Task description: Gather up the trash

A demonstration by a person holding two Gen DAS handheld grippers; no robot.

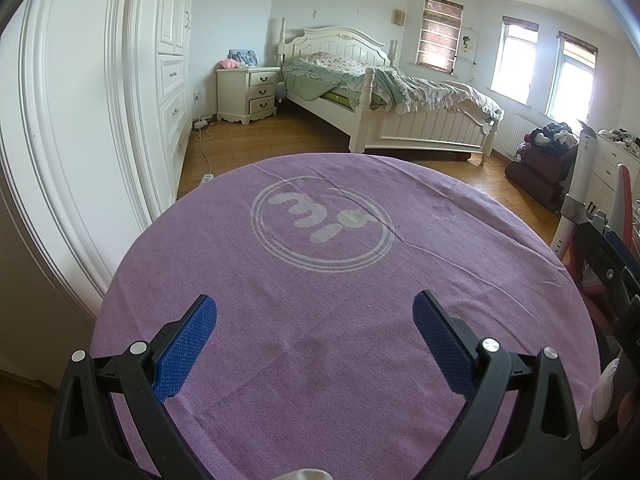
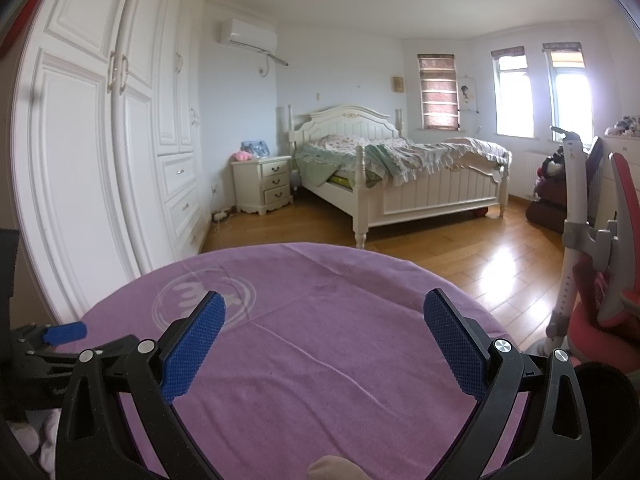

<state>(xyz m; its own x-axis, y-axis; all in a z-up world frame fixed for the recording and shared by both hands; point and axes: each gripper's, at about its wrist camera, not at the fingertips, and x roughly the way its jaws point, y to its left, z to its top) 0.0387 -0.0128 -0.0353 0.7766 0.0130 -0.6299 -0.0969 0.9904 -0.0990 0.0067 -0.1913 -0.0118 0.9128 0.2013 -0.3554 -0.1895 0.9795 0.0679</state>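
1. No trash can be made out on the purple cloth (image 1: 320, 320) that covers the round tabletop.
2. The left tongs (image 1: 315, 312) are spread apart over the cloth's lower centre, gripping nothing.
3. The right tongs (image 2: 324, 308) are likewise apart and hold nothing.
4. The cloth's far edge curves across mid-frame; beyond it is wooden floor (image 2: 460, 252).
5. A red chair (image 2: 624, 240) stands at the right edge.

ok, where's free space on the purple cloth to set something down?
Almost all of the purple cloth is bare: between both open grippers, left gripper, right gripper, and around the round logo. Only crowding: the near edge, at the gripper frames.
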